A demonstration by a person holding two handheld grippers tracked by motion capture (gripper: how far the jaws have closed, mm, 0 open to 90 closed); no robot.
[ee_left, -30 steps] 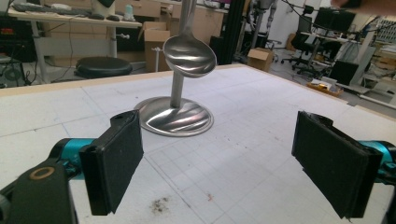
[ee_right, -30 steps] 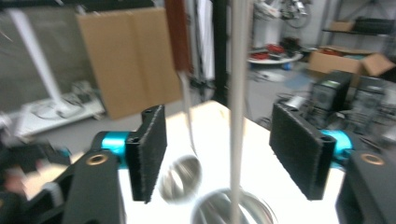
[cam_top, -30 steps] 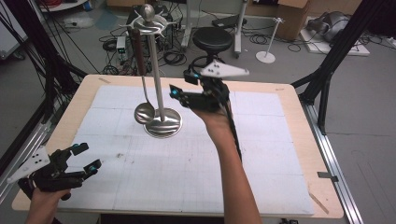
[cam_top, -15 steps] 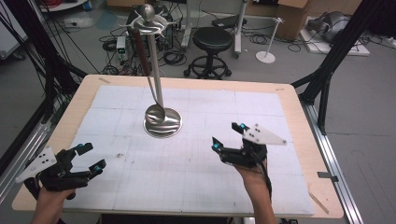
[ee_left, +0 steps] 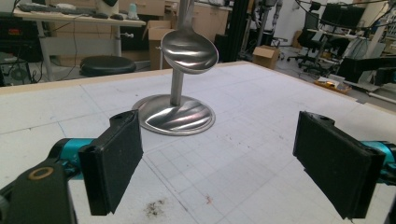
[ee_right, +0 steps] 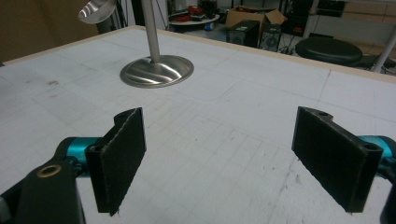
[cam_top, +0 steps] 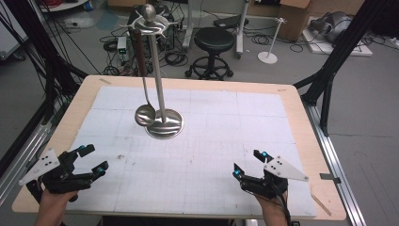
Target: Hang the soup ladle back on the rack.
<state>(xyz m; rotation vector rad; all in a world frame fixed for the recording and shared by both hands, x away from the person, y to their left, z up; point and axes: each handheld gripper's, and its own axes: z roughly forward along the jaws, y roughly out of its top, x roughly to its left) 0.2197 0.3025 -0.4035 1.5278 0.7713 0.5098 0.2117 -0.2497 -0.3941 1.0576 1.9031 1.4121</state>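
- Behind the wooden table with its white gridded mat we see a workshop floor with cables, a black stool and boxes.
- At about 8 o'clock on the table we hold the left gripper, low over the mat, jaws spread wide with nothing between them; it points toward 2 o'clock, at the stand.
- From the mat's centre toward 11 o'clock rises the steel stand, and the ladle hangs from its top hook, its bowl just beside the pole and just above the round base.
- At about 5 o'clock we hold the right gripper, low near the table's front edge, forearm coming in from below; earlier frames show its jaws have just been opening, and they now stand wide with nothing between them.
- We judge the hanging done, with both hands parked apart from the stand.
- Next, we think, nothing but a steady rest is called for, or a fresh reach for the ladle's handle if it must come off.
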